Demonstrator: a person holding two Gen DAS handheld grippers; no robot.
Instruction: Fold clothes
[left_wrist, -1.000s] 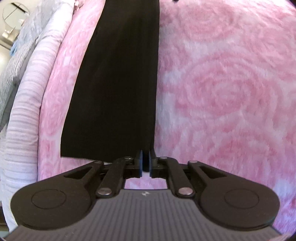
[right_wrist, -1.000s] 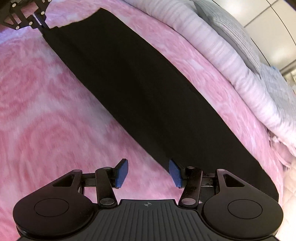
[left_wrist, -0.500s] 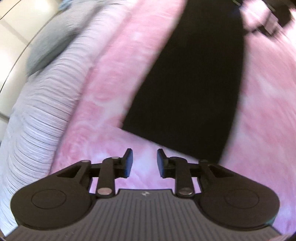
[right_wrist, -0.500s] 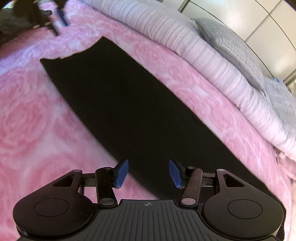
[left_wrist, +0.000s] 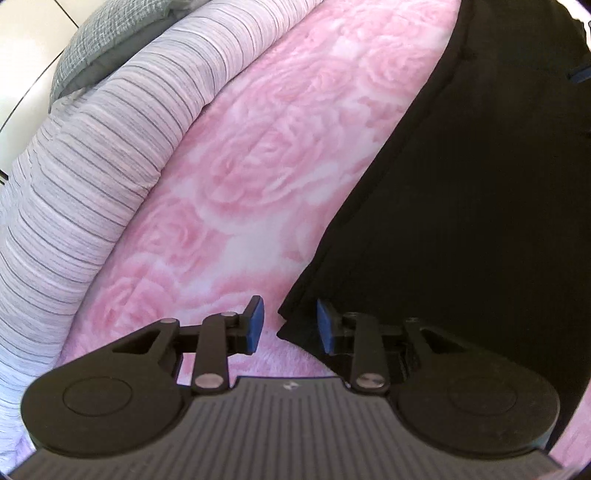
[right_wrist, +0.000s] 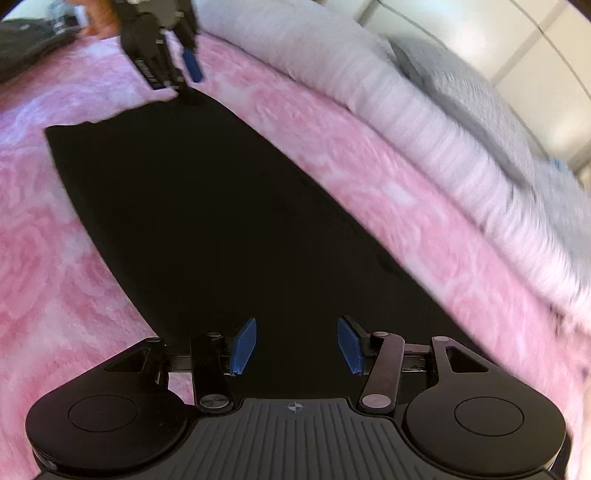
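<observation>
A long black garment (left_wrist: 461, 184) lies flat on a pink rose-patterned blanket (left_wrist: 258, 166). My left gripper (left_wrist: 290, 325) hovers at one end corner of it. Its jaws are still opening; the corner lies between the blue pads (left_wrist: 255, 321) and they do not press it. In the right wrist view the black garment (right_wrist: 221, 221) stretches away to the far left, where the left gripper (right_wrist: 184, 86) stands at its far corner. My right gripper (right_wrist: 295, 347) is open above the near part of the cloth, with nothing between its pads.
A rolled, pale striped duvet (left_wrist: 92, 147) runs along the blanket's far side, with a grey pillow (left_wrist: 110, 48) behind it. In the right wrist view the duvet (right_wrist: 424, 122) and pillow (right_wrist: 461, 92) are at upper right. A hand (right_wrist: 99, 22) holds the left gripper.
The left gripper was shut on the garment's near end corner; it let go, opened, rolled and moved to the corner on the duvet side. The right gripper drifted over the cloth, still open.
</observation>
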